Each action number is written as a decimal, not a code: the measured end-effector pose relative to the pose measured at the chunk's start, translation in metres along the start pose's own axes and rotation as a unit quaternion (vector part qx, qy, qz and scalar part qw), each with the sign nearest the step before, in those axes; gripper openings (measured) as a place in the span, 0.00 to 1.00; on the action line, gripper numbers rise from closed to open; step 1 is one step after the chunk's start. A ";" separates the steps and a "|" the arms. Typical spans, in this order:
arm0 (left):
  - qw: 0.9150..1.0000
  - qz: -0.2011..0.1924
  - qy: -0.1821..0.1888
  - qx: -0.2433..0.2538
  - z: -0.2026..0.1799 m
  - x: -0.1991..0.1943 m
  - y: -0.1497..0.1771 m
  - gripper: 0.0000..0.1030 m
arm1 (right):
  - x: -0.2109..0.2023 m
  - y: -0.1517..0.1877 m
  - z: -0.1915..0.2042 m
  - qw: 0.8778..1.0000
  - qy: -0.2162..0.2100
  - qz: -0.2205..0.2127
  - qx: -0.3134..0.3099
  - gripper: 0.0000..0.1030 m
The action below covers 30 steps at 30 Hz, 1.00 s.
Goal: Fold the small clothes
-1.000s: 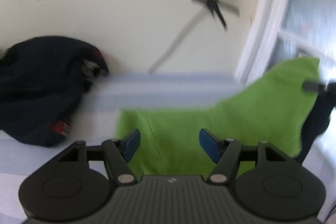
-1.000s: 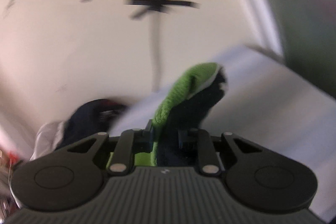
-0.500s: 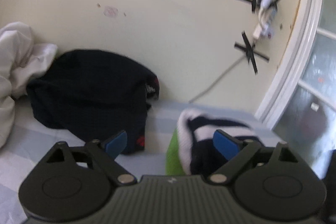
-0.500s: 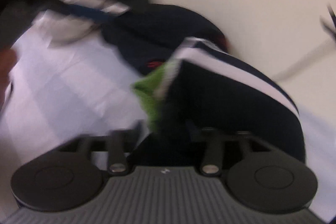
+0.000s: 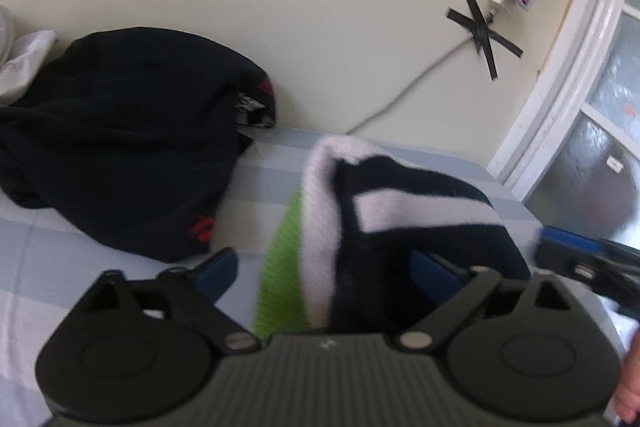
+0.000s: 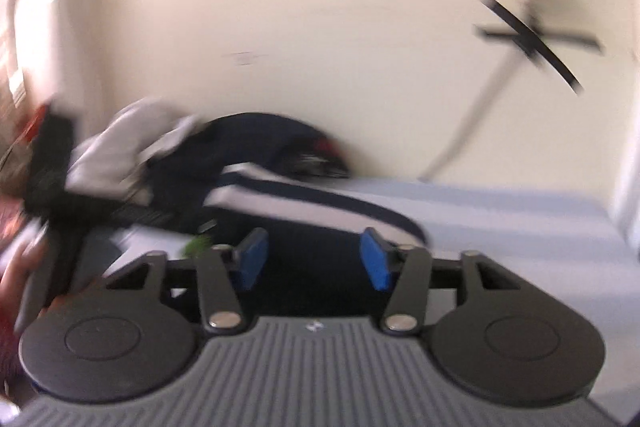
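No readable writing. Your left gripper (image 5: 324, 273) and right gripper (image 6: 314, 261) both gape wide around the green, white and navy striped garment (image 5: 352, 223), bunched beside the dark clothes pile (image 5: 120, 131).

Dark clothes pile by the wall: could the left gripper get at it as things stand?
Probably yes. The left gripper is open, and the dark clothes pile lies ahead-left with bare bedsheet between; the green-and-striped garment fills the gap beside it.

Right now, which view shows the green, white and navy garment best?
The left wrist view. There the green, white and navy garment sits sharp between the open left tongs, all three colours visible. The right wrist view is motion-blurred: mostly navy-and-white stripes beyond the open right tongs, with only a green speck.
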<state>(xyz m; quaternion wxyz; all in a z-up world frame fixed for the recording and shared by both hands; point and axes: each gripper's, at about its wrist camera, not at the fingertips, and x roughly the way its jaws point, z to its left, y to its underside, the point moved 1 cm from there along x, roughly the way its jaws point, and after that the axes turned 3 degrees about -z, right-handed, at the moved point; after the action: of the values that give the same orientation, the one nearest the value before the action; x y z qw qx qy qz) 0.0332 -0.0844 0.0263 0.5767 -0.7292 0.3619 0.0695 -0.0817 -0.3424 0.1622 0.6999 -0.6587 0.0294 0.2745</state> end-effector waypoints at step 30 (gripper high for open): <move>0.993 -0.024 -0.080 0.086 -0.021 0.002 0.027 1.00 | 0.005 0.081 -0.077 0.976 0.007 -0.017 0.216 0.78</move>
<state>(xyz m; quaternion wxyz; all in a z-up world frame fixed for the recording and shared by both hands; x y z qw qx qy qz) 0.0118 -0.1059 0.0105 0.6656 -0.6776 0.3016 0.0828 -0.0868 -0.4146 0.0770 0.8301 -0.4940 0.0814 0.2454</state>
